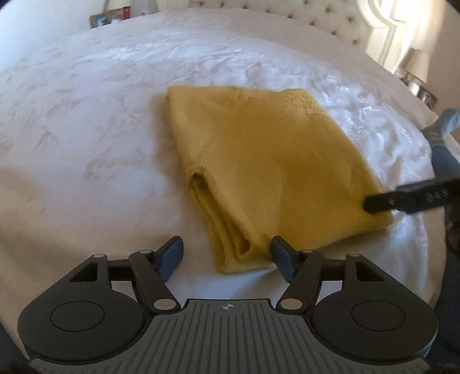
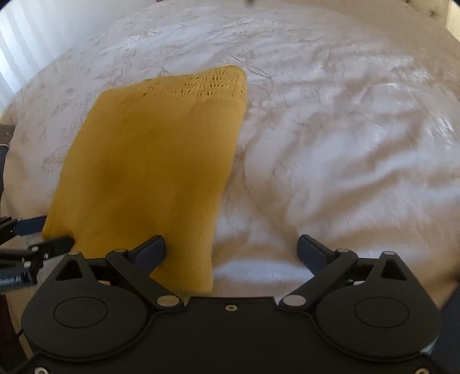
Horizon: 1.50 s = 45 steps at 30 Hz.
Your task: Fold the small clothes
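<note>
A folded mustard-yellow knit garment [image 1: 258, 172] lies flat on the white bed; it also shows in the right wrist view [image 2: 149, 169]. My left gripper [image 1: 227, 256] is open, its fingers either side of the garment's near left corner, just short of it. My right gripper [image 2: 231, 253] is open and empty, with its left finger over the garment's near right corner. One finger of the right gripper [image 1: 408, 198] shows in the left wrist view at the garment's right edge. The left gripper's fingers [image 2: 43, 236] show at the left edge of the right wrist view.
The white embroidered bedspread [image 1: 100, 115] spreads all around the garment, wrinkled on the right [image 2: 345, 143]. A tufted headboard [image 1: 302, 11] and a lamp [image 1: 417, 63] stand at the far side. A blue sock [image 1: 442, 126] lies at the bed's right edge.
</note>
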Tool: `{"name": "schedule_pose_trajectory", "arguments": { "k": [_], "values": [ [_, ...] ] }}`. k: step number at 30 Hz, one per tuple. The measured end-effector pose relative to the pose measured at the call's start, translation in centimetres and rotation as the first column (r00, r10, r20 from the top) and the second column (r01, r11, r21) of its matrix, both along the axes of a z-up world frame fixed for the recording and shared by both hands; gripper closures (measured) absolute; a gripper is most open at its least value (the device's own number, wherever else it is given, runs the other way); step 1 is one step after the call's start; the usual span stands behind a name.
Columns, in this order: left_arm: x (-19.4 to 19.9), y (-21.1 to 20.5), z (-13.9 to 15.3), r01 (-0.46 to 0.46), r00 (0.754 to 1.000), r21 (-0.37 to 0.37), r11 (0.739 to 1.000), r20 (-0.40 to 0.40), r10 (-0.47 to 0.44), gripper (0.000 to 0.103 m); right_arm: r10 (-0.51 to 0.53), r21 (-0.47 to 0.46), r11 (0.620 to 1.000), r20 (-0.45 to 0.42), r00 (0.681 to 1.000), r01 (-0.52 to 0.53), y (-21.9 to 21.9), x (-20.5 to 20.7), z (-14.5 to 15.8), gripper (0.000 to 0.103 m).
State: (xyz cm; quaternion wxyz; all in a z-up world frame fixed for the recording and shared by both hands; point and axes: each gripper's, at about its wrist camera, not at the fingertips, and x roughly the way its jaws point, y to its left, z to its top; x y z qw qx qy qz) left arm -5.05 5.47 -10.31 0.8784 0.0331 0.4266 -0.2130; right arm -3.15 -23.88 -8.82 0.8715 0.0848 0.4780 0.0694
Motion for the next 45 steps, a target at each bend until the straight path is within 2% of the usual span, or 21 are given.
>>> {"name": "schedule_pose_trajectory", "arguments": {
  "k": [3,5,12,15,21,26,30,34,39,45],
  "values": [
    [-0.3,0.2,0.7,-0.013,1.000,-0.018,1.000,-0.017,0.013,0.034,-0.017,0.031,0.999,0.030,0.999,0.016,-0.4,-1.3,1.2,0.001],
    [-0.6,0.2,1.4,-0.027,1.000,-0.035,0.999,-0.014,0.027,0.027,-0.038,0.042,0.998,0.064,0.997,0.036,-0.4,-2.0,2.4,0.001],
    [-1.0,-0.5,5.4,-0.097,0.990,-0.085,0.992,0.095,0.105,0.026,-0.081,-0.003,0.997,0.183,0.980,0.083,0.3,-2.5,5.3,0.001],
    [-0.7,-1.0,6.8,-0.129,0.983,-0.091,0.988,0.117,0.139,0.026,-0.092,-0.030,0.994,0.213,0.973,0.101,0.8,-2.6,6.1,0.001],
    [0.1,-2.4,8.5,-0.180,0.974,-0.037,0.983,0.135,0.183,0.026,-0.170,-0.014,0.984,0.168,0.971,0.175,1.1,-2.1,6.6,0.001],
    [-0.2,-3.0,8.5,-0.195,0.973,-0.012,0.981,0.125,0.195,0.026,-0.184,0.009,0.983,0.164,0.969,0.185,1.3,-2.3,6.8,0.001],
    [-0.6,-3.1,8.1,-0.209,0.972,0.008,0.978,0.112,0.207,0.026,-0.199,-0.054,0.975,0.192,0.961,0.213,1.9,-2.7,7.3,0.001],
    [-1.0,-3.2,7.8,-0.213,0.972,0.044,0.976,0.108,0.207,0.026,-0.217,-0.155,0.955,0.216,0.952,0.252,2.6,-2.9,7.6,0.001],
    [-0.8,-3.0,7.0,-0.204,0.978,0.050,0.978,0.058,0.201,0.026,-0.191,-0.092,0.973,0.193,0.962,0.211,2.6,-2.7,7.4,0.001],
    [-0.8,-2.9,6.3,-0.201,0.980,0.062,0.978,0.030,0.199,0.026,-0.165,-0.093,0.979,0.176,0.970,0.183,3.3,-2.7,7.0,0.001]
  ]
}}
